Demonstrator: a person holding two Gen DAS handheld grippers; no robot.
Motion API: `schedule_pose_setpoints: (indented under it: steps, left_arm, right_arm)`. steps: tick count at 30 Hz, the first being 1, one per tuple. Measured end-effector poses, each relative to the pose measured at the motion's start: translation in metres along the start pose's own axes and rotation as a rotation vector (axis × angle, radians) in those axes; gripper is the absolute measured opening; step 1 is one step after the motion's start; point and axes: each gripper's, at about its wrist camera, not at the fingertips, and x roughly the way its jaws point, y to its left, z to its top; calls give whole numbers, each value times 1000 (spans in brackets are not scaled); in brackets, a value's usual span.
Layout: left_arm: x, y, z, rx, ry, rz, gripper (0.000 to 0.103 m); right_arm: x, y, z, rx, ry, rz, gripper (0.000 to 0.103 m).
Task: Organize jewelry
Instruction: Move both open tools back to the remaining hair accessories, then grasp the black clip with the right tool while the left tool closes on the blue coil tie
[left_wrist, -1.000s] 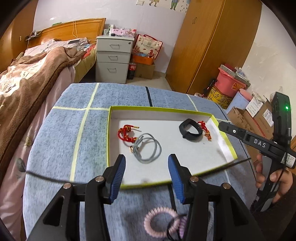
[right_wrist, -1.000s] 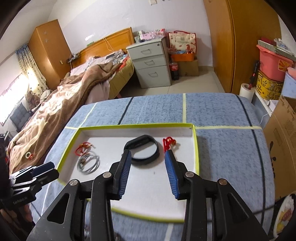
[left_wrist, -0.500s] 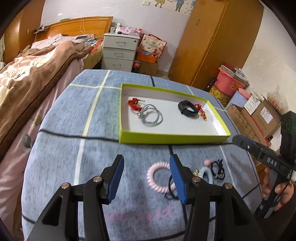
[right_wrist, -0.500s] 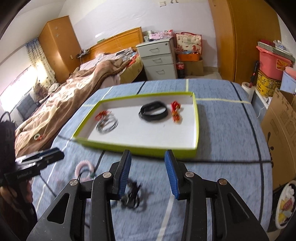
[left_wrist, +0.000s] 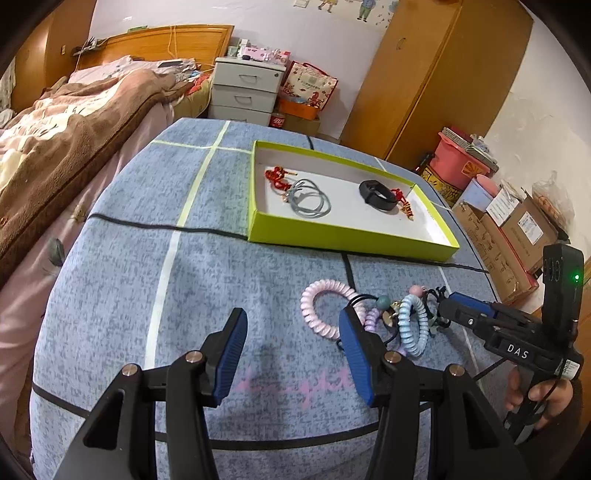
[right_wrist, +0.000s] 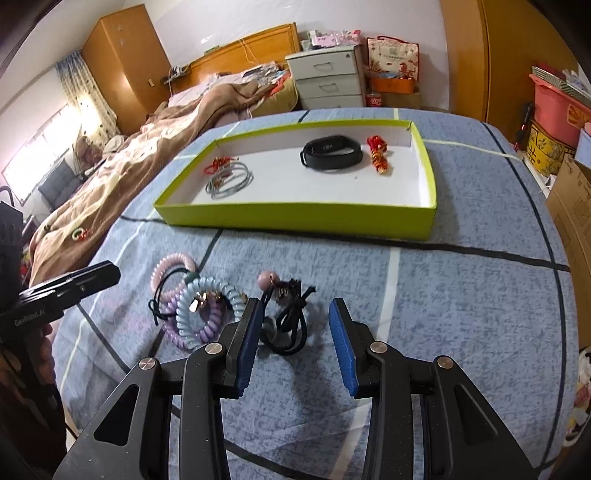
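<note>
A lime-green tray (left_wrist: 347, 236) (right_wrist: 295, 216) on the blue tablecloth holds a black band (left_wrist: 377, 190) (right_wrist: 330, 151), grey rings (left_wrist: 309, 201) (right_wrist: 229, 181) and two red knots (left_wrist: 277, 176) (right_wrist: 379, 158). In front of it lies a pile: a pink coil tie (left_wrist: 323, 306) (right_wrist: 173, 267), a light-blue coil tie (left_wrist: 412, 325) (right_wrist: 207, 299), a purple coil (right_wrist: 201, 328) and black elastic ties (right_wrist: 286, 325). My left gripper (left_wrist: 291, 339) is open and empty, just left of the pile. My right gripper (right_wrist: 295, 332) is open, low over the black ties; it also shows in the left wrist view (left_wrist: 454, 310).
A bed with a brown blanket (left_wrist: 55, 147) runs along the table's left side. A white drawer unit (left_wrist: 245, 92) and a wooden wardrobe (left_wrist: 436, 81) stand behind. Cardboard boxes (left_wrist: 517, 229) and a pink bin (left_wrist: 461, 162) sit to the right.
Both grippers have pulled back from over the tray toward the near table edge and lowered. The pile of hair ties now lies right in front of them. Both stay open.
</note>
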Motion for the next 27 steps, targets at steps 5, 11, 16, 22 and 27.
schedule_pose_setpoints:
  steps: [5,11,16,22,27]
  left_arm:
    - [0,6,-4,-13,4,1,54]
    - [-1,4,-6,-9,6,-4,54]
    - [-2,-9,-5,25,9,-31,54]
    - [3,-27,-5,63,29,-48,54]
    - [9,-38,-6,87,49,-60,54]
  right_arm:
    - [5,0,-3,0,-1,-18,39]
    - [8,1,-4,1,3,-36,22]
    - [7,-3,-5,15,-4,-37,11]
    - [-5,-10,-6,25,-42,-38,6]
    - [-17,-20,-6,57,-82,-23,6]
